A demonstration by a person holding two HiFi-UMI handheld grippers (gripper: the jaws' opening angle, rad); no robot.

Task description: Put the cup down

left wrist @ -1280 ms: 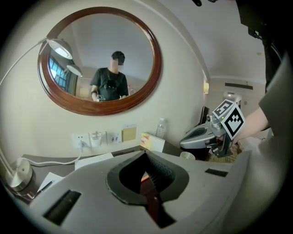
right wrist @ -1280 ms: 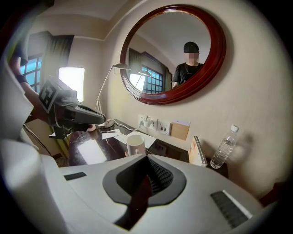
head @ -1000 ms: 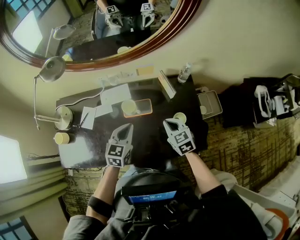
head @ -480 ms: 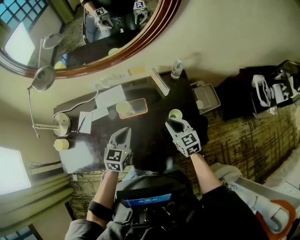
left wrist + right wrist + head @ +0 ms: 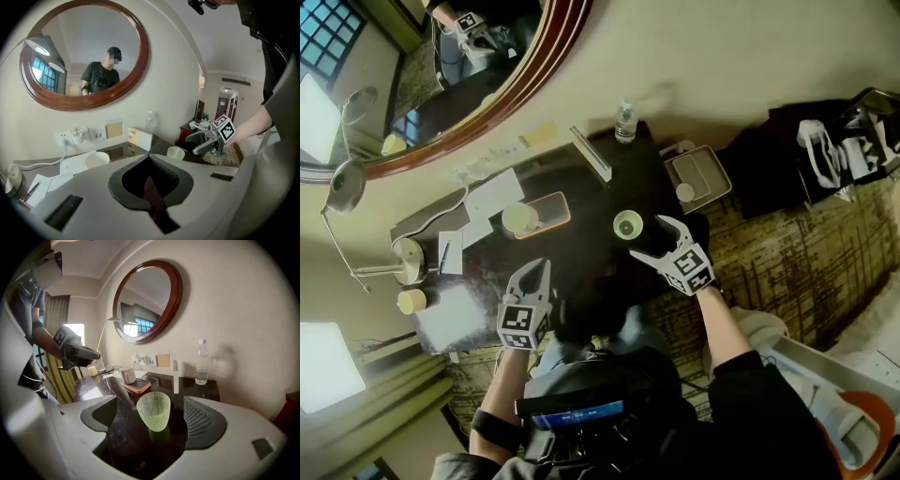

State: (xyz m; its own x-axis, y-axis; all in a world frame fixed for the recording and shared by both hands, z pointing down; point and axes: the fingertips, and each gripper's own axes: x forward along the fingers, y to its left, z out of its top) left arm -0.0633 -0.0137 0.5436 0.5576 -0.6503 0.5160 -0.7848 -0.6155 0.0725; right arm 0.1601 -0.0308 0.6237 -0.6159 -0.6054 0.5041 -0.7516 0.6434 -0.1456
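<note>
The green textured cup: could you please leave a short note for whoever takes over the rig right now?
Right gripper: its jaws have just been opening and now stand wide. The pads are clear of the pale green pebble-textured cup, which stands between them.
Left gripper: shut, empty, off to the side.
Cup: upright on the dark glossy desk.
Done: cup set down and released.
Left: probably just draw the right gripper back without knocking the cup.

Hotel room (oval mirror point(image 5: 149, 300), desk point(image 5: 592, 251))
</note>
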